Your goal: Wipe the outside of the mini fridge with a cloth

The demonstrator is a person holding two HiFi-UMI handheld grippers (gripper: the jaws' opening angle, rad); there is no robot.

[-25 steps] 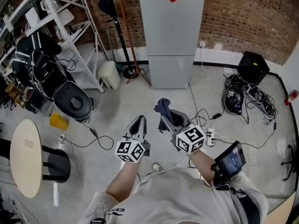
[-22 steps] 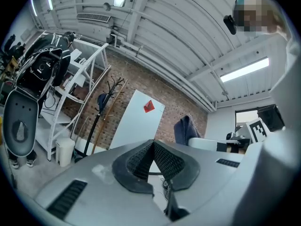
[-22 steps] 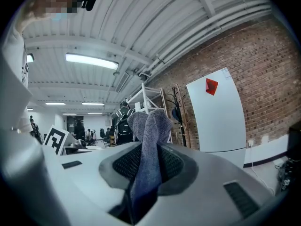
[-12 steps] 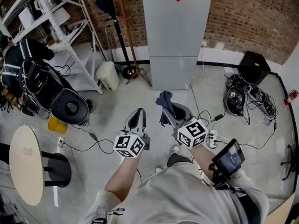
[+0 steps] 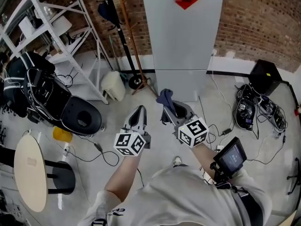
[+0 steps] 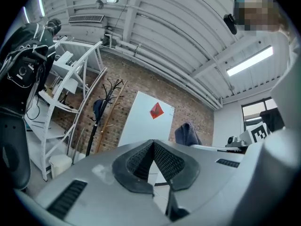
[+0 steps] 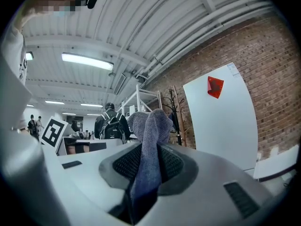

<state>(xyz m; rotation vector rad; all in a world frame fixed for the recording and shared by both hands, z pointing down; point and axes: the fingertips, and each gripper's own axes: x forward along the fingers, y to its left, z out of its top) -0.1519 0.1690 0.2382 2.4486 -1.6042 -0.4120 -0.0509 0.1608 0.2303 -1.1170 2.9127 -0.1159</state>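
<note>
A tall pale grey fridge (image 5: 183, 36) with a red diamond sticker stands against the brick wall; it shows too in the left gripper view as the fridge (image 6: 141, 121) and in the right gripper view as the fridge (image 7: 225, 117). My right gripper (image 5: 168, 108) is shut on a blue-grey cloth (image 5: 164, 98), whose folds stick up from the jaws as the cloth (image 7: 149, 126). My left gripper (image 5: 138, 117) is shut with nothing in it, its pads meeting (image 6: 153, 160). Both point at the fridge from a short distance off.
A coat stand (image 5: 122, 36) and white bin (image 5: 114, 85) stand left of the fridge. White shelving (image 5: 51, 36), a black chair with a backpack (image 5: 51, 98) and a round table (image 5: 29, 168) fill the left. Cables and a black box (image 5: 265, 74) lie right.
The person has walked closer to the fridge, which now looks larger in the head view. Both grippers keep their pose, cloth still held.
</note>
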